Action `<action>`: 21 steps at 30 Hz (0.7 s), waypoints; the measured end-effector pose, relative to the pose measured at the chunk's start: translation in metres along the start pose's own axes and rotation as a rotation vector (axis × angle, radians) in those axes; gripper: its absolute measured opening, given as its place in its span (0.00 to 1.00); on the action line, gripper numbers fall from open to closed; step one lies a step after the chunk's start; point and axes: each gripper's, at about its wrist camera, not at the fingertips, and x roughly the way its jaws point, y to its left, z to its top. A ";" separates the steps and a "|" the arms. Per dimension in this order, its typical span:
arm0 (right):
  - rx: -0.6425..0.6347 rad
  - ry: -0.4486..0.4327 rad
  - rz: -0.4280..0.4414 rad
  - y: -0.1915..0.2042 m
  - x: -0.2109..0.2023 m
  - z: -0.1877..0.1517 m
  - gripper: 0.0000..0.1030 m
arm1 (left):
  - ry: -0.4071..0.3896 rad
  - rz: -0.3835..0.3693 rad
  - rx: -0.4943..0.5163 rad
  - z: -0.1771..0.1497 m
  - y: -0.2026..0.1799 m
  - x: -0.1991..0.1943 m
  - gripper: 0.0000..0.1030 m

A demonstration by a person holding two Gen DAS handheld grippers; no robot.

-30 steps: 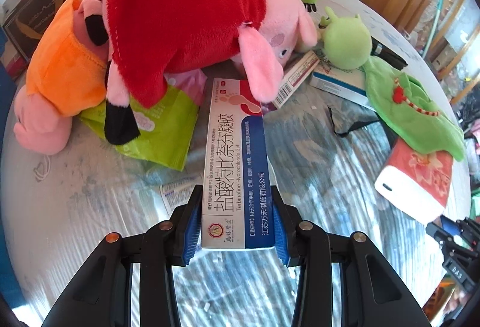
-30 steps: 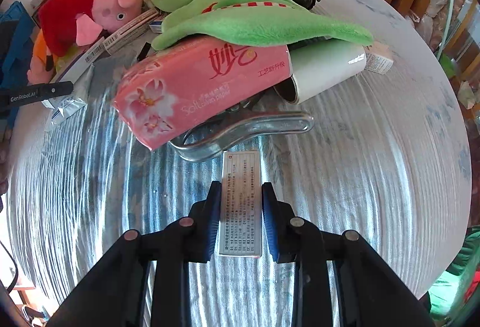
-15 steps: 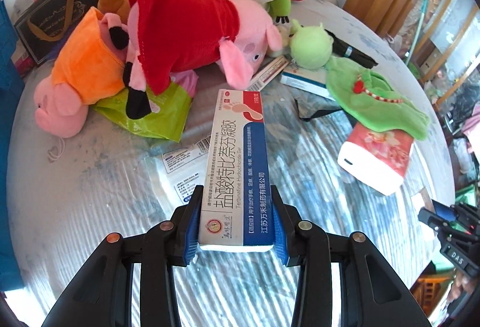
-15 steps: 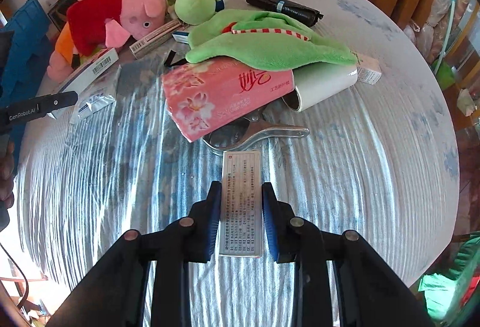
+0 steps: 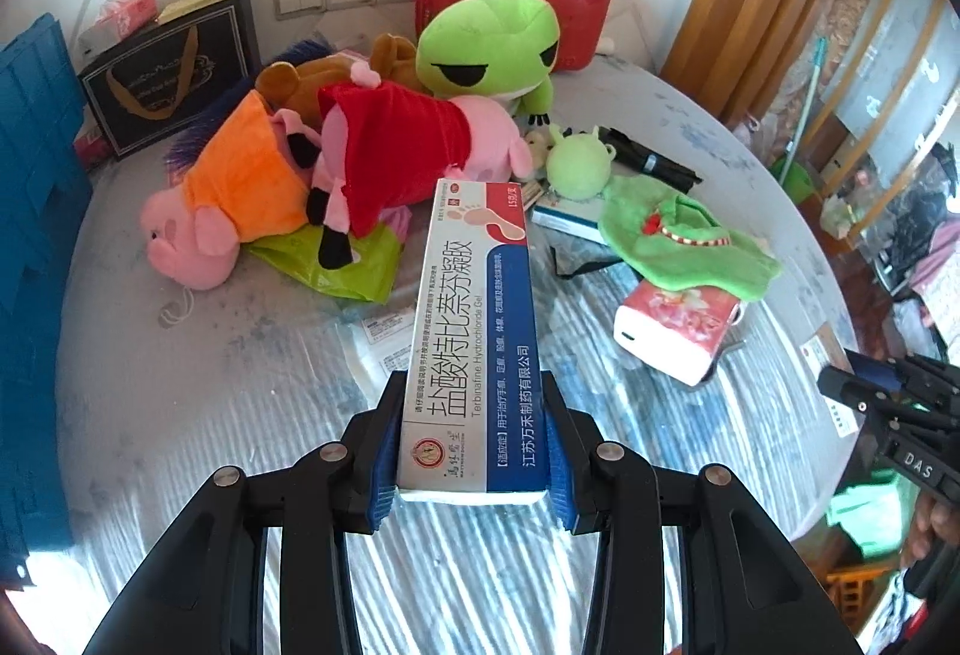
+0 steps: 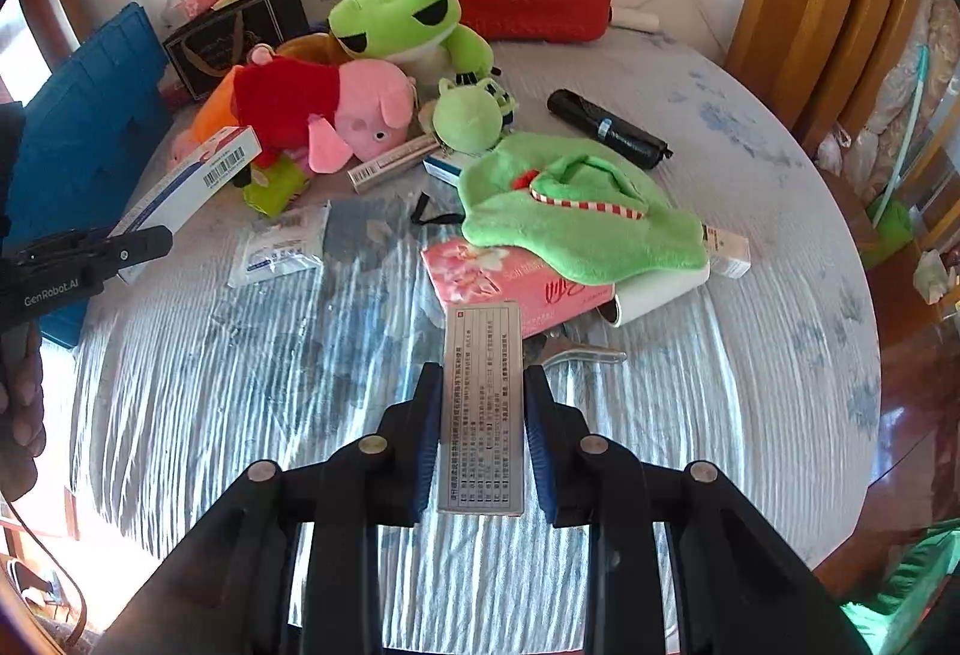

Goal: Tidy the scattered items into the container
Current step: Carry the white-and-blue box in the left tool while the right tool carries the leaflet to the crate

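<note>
My left gripper (image 5: 474, 433) is shut on a long white-and-blue ointment box (image 5: 474, 337), held above the round table (image 5: 180, 385). That box also shows at the left of the right wrist view (image 6: 192, 181). My right gripper (image 6: 483, 439) is shut on a narrow grey medicine box (image 6: 483, 403), also raised above the table. A blue crate (image 5: 30, 211) stands at the table's left edge, also seen in the right wrist view (image 6: 84, 132). Plush pigs (image 5: 384, 156), a green frog (image 5: 486, 48), a pink tissue pack (image 6: 510, 283) and a green cloth (image 6: 570, 217) lie scattered.
A red case (image 5: 516, 6) and a black gift bag (image 5: 168, 78) stand at the back wall. A black folded umbrella (image 6: 606, 126), a white sachet (image 6: 276, 253), a white roll (image 6: 660, 295) and metal tongs (image 6: 576, 352) lie on the table. Wooden chairs (image 6: 810, 24) stand at the right.
Both grippers have risen and pulled back from the table, each still holding its box. The toys and the tissue pack now look farther away and smaller.
</note>
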 end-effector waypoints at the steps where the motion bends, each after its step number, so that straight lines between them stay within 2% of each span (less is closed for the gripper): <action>1: -0.006 -0.009 0.003 0.002 -0.005 0.002 0.25 | -0.011 0.000 -0.004 0.000 0.000 -0.006 0.38; 21: -0.096 -0.156 0.052 0.043 -0.089 0.043 0.25 | -0.198 0.027 -0.042 0.009 0.004 -0.118 0.38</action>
